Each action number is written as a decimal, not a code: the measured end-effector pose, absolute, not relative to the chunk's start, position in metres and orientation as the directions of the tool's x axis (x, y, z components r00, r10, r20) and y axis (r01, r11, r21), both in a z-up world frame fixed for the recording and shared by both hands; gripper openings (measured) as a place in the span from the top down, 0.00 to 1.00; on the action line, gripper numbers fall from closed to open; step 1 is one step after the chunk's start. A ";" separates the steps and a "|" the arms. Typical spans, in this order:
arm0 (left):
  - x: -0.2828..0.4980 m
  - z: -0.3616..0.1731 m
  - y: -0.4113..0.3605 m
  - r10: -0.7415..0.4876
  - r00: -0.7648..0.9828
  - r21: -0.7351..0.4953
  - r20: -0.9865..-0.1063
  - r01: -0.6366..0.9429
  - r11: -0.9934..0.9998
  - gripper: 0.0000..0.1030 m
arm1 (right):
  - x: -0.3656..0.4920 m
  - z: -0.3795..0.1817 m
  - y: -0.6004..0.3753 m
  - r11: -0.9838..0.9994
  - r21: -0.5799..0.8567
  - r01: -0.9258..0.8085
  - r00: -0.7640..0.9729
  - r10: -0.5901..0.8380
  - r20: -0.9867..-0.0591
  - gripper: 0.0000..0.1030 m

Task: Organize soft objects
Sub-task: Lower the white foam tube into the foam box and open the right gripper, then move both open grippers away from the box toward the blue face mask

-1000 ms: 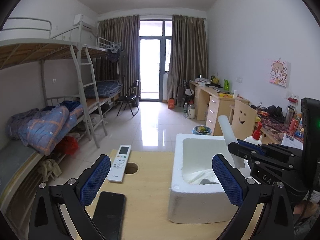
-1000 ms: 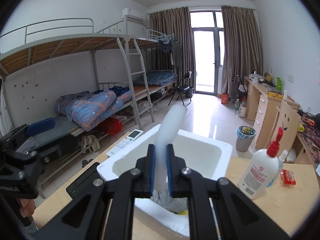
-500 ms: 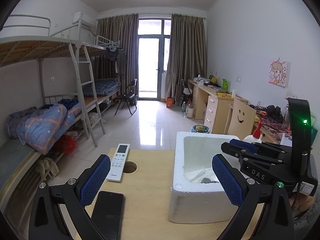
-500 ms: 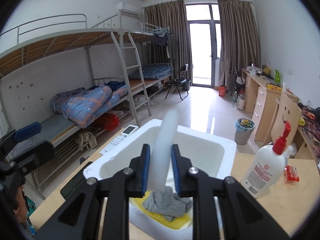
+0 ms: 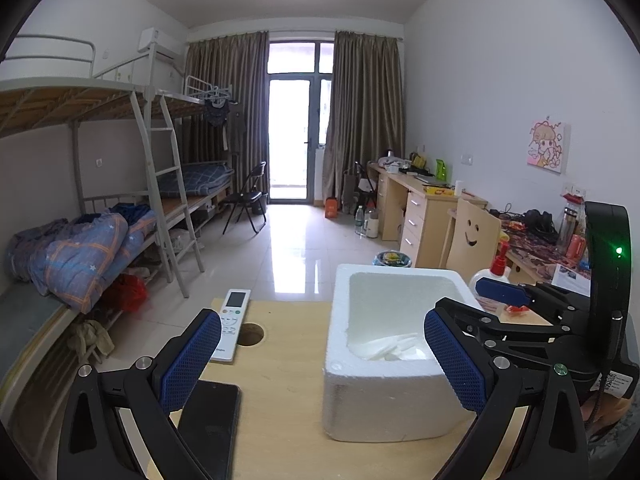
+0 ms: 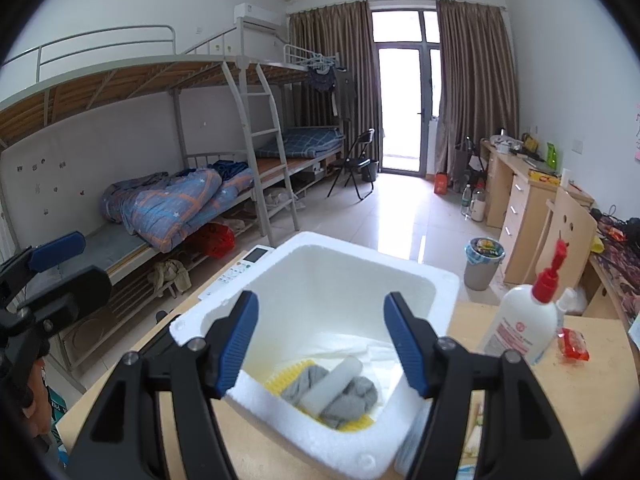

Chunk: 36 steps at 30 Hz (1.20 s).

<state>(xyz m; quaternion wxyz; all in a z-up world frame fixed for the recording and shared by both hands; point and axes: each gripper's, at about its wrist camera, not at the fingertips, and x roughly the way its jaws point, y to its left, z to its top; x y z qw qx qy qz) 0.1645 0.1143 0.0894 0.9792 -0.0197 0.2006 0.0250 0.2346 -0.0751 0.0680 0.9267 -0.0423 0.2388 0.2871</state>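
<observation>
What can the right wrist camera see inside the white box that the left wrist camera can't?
Only the right wrist view shows the bottom of the foam box: a white foam roll lying on a grey cloth, over something yellow. The right gripper, jaws opening, has nothing between them.

Only the left wrist view shows the phone and the left gripper, open.

Both show the box, the remote, the white bottle and the table.
</observation>
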 end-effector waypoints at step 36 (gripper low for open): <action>0.054 0.034 0.018 -0.174 0.933 -0.026 -0.315 0.174 0.984 0.01 | 0.098 0.035 -0.186 0.938 0.000 -0.348 0.884 0.327 -0.334 0.20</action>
